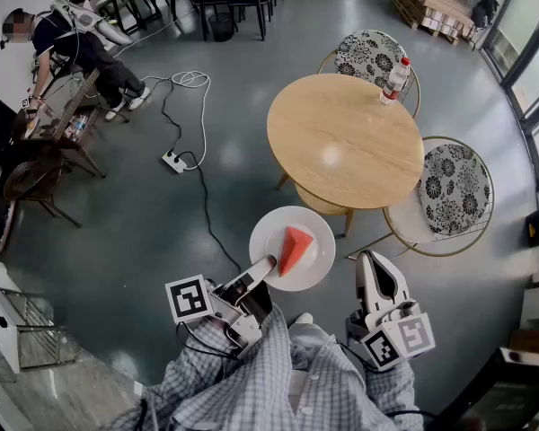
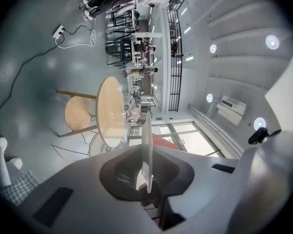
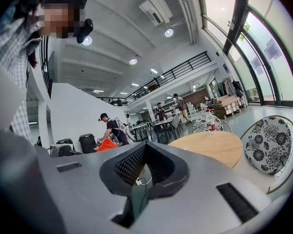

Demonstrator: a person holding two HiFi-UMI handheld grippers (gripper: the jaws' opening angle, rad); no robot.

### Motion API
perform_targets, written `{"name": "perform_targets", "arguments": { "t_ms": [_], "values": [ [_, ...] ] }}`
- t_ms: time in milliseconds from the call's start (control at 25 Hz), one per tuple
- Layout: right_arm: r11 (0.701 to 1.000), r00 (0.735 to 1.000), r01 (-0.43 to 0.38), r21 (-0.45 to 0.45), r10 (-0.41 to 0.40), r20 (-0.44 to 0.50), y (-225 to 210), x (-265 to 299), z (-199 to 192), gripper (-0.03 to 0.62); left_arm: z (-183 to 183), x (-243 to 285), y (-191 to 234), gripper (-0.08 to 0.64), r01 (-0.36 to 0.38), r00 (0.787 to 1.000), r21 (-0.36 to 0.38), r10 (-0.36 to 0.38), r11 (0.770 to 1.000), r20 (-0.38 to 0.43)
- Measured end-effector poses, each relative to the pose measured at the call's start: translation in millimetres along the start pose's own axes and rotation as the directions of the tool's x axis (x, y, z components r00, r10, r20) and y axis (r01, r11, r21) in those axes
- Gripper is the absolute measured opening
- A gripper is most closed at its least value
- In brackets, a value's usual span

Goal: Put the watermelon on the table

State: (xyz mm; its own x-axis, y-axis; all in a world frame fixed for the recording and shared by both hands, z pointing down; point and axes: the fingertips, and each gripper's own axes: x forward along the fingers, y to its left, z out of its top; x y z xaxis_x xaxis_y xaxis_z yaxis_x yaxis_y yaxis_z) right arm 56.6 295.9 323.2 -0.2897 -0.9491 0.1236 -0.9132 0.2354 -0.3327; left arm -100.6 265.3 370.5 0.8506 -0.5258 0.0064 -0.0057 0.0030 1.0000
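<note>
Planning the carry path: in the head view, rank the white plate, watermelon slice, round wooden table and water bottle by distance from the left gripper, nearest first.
1. White plate: rim clamped in the left gripper's jaws.
2. Watermelon slice: on the plate, just beyond.
3. Round wooden table: ahead, slightly right.
4. Water bottle: table's far edge.

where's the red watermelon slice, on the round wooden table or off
Off: the watermelon slice lies on a white round plate in the left gripper, short of the table.
</note>
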Motion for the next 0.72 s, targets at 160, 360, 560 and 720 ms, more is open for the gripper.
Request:
{"name": "perform_targets", "arguments": {
  "t_ms": [160,360,560,720],
  "values": [
    [1.0,1.0,-0.006,0.005,0.006,-0.001,-0.5,1.4,0.0,0.008,0.4,0.8,0.8,0.029,0.002,1.0,-0.002,-0.002,1.0,0.003],
    [1.0,1.0,-0.006,-0.001,0.006,-0.018,1.4,2.8,-1.0,0.008,1.0,0.1,0.4,0.029,0.002,1.0,-0.005,-0.002,1.0,0.004],
    [0.998,0.999,0.015,0.059,-0.013,-0.036,0.4,2.4,-5.9,0.008,1.0,-1.7,0.2,0.029,0.003,1.0,-0.006,-0.003,1.0,-0.001],
    [0.986,0.999,0.01,0.169,-0.001,-0.052,4.8,4.4,-14.9,0.008,3.2,-6.0,0.9,0.029,0.007,1.0,-0.004,-0.007,1.0,-0.007]
  ]
}}
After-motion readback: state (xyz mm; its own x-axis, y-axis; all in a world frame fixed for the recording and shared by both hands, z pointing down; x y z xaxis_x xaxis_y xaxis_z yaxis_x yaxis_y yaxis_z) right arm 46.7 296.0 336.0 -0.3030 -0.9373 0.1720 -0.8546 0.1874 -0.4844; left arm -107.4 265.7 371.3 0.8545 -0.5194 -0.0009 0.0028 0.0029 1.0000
